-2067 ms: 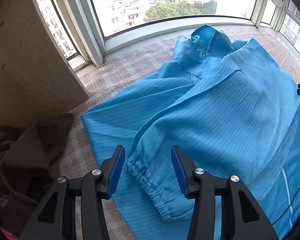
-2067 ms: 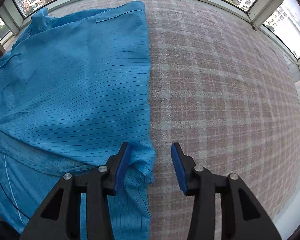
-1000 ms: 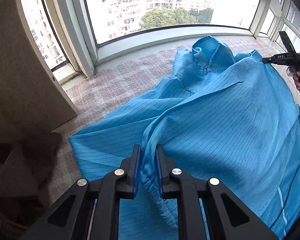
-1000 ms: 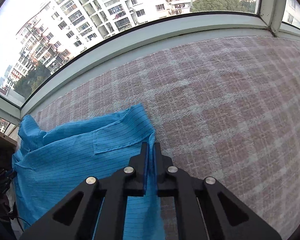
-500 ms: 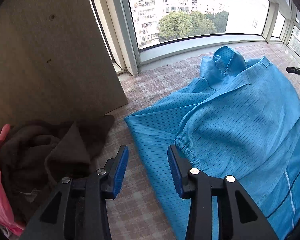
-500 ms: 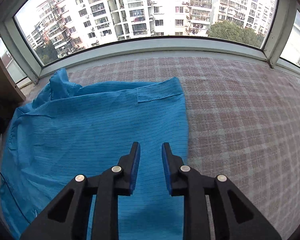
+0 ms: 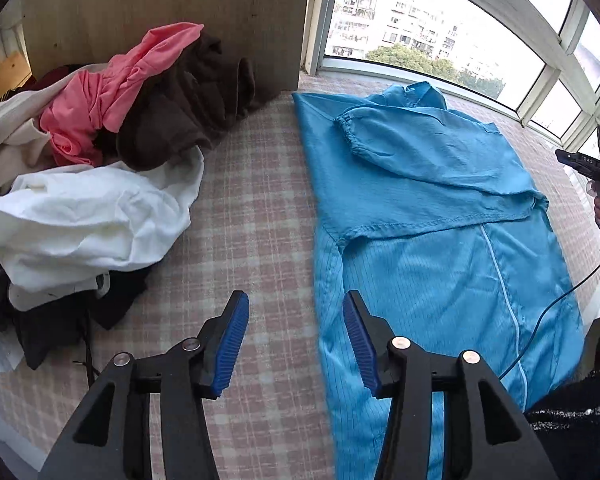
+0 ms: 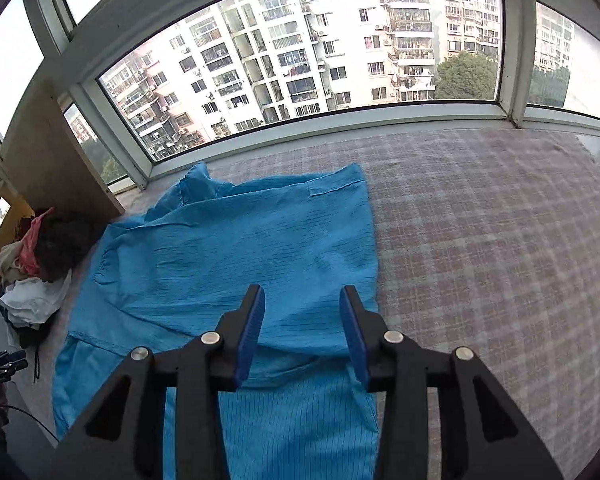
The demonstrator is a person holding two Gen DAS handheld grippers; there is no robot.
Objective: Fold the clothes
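A blue striped coat point(image 7: 432, 216) lies flat on the plaid cloth surface point(image 7: 252, 216), both sides folded in, with a sleeve and its elastic cuff point(image 7: 350, 136) lying across the chest. The coat also shows in the right wrist view point(image 8: 236, 256). My left gripper point(image 7: 294, 342) is open and empty, above the surface just left of the coat's lower left edge. My right gripper point(image 8: 302, 330) is open and empty, above the coat's right half near the folded hem. The right gripper also shows at the far right of the left wrist view point(image 7: 598, 168).
A pile of other clothes, white point(image 7: 84, 216), pink point(image 7: 112, 92) and dark brown point(image 7: 188, 100), lies left of the coat against a wooden panel point(image 7: 160, 4). Windows point(image 8: 300, 60) ring the far side. A thin cable point(image 7: 552, 308) crosses the coat's right edge. Plaid cloth point(image 8: 500, 240) stretches right of the coat.
Both grippers let go of the coat and pulled back. The left sleeve now lies folded across the chest. The left view swung left and the clothes pile came into sight.
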